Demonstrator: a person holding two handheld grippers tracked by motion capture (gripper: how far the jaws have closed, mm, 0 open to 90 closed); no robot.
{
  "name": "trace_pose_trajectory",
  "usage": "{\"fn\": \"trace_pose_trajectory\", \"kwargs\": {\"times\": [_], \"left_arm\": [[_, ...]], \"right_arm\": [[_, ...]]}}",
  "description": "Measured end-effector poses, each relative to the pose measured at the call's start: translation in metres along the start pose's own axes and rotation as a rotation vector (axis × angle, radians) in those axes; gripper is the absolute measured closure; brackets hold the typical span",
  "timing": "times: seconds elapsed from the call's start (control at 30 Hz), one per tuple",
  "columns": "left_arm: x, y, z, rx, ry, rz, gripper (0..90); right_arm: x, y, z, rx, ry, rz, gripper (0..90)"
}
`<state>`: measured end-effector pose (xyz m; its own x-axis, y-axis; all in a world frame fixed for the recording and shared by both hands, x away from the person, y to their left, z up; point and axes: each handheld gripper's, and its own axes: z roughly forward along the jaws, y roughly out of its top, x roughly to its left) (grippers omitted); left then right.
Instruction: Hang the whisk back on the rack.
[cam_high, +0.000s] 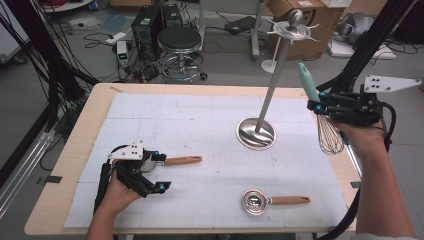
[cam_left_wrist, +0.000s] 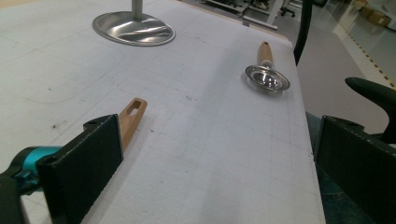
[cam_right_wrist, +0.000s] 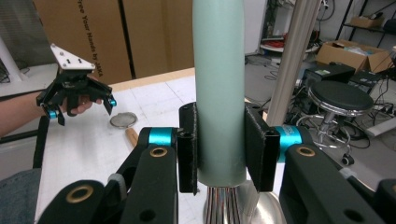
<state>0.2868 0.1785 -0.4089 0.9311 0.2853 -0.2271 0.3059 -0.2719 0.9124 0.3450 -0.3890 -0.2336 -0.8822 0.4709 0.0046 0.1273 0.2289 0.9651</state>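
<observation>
My right gripper (cam_high: 315, 101) is raised over the table's right edge, shut on the mint-green handle (cam_right_wrist: 218, 84) of a wire whisk (cam_high: 330, 134). The whisk hangs wires down. Its handle stands upright between the pads in the right gripper view. A steel utensil stand (cam_high: 256, 133) with a tall pole and hooked top (cam_high: 292, 27) stands just left of it. My left gripper (cam_high: 161, 171) rests low at the table's left, open, with nothing between its fingers. A wooden handle (cam_left_wrist: 132, 114) lies beside one of its jaws; that utensil's head is hidden under the gripper.
A small steel strainer (cam_high: 257, 202) with a wooden handle lies near the front edge, right of centre. A white gridded mat (cam_high: 200, 115) covers the table. A black stool (cam_high: 179, 40) and cardboard boxes (cam_high: 320, 22) stand beyond the far edge.
</observation>
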Motion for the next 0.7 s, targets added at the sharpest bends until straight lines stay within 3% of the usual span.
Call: {"fn": "trace_pose_trajectory", "kwargs": {"times": [0.27,0.43,0.7], "left_arm": [[0.0,0.0,0.0,-0.003,-0.006,-0.004,1.8],[-0.001,0.0,0.001,-0.001,-0.013,-0.001,1.8],[-0.002,0.001,-0.001,-0.009,-0.018,-0.004,1.8]], "right_arm": [[-0.003,0.006,-0.009,-0.025,-0.021,-0.001,68.9],[-0.006,0.01,-0.012,-0.01,-0.033,-0.006,69.0],[-0.017,0.023,-0.021,-0.019,-0.067,-0.008,68.9]]}}
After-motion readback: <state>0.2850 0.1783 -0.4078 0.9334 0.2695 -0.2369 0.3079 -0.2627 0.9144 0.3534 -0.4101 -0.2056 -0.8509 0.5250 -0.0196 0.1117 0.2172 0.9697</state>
